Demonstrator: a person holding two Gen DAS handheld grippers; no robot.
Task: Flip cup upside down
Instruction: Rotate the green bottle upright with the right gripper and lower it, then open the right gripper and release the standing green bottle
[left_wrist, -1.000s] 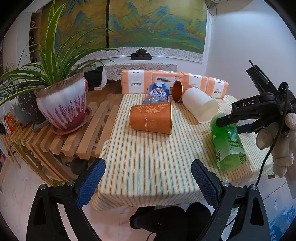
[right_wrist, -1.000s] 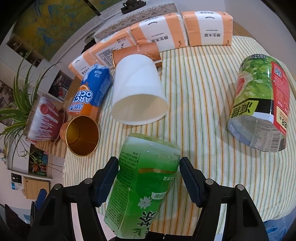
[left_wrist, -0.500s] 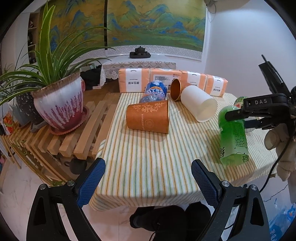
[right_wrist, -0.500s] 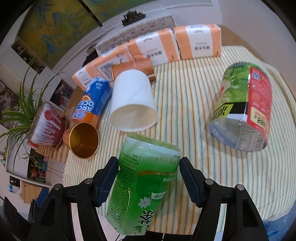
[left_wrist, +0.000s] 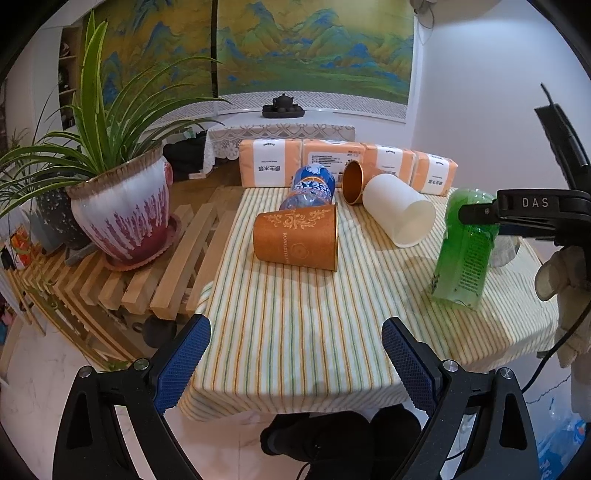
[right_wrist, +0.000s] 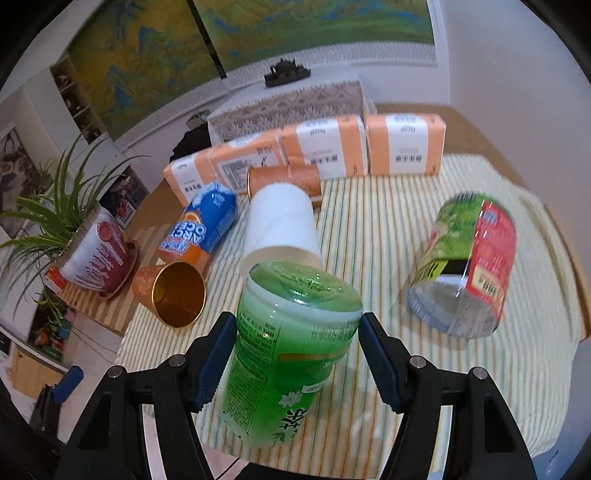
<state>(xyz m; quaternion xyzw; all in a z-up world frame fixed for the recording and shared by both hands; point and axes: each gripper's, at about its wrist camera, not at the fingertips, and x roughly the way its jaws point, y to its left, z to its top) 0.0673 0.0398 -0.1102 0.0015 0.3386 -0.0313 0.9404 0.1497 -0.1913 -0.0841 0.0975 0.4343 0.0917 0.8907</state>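
Observation:
My right gripper (right_wrist: 297, 334) is shut on a green plastic cup (right_wrist: 288, 347) cut from a bottle. It holds the cup nearly upright, closed base up, with the lower end at the striped tablecloth (left_wrist: 295, 317). In the left wrist view the green cup (left_wrist: 463, 251) stands at the table's right side, pinched near its top by the right gripper (left_wrist: 480, 218). My left gripper (left_wrist: 291, 354) is open and empty, in front of the table's near edge.
An orange cup (left_wrist: 297, 240), a white cup (left_wrist: 399, 214), a copper cup (left_wrist: 352, 182) and a blue bottle cup (left_wrist: 310, 188) lie on their sides. A red-green bottle cup (right_wrist: 467, 266) lies right. Tissue packs (left_wrist: 343, 166) line the back. A potted plant (left_wrist: 118, 206) stands left.
The right gripper has turned the green cup from lying on its side to nearly upright, base up, and lowered it towards the cloth. The left gripper stayed open and drew back slightly.

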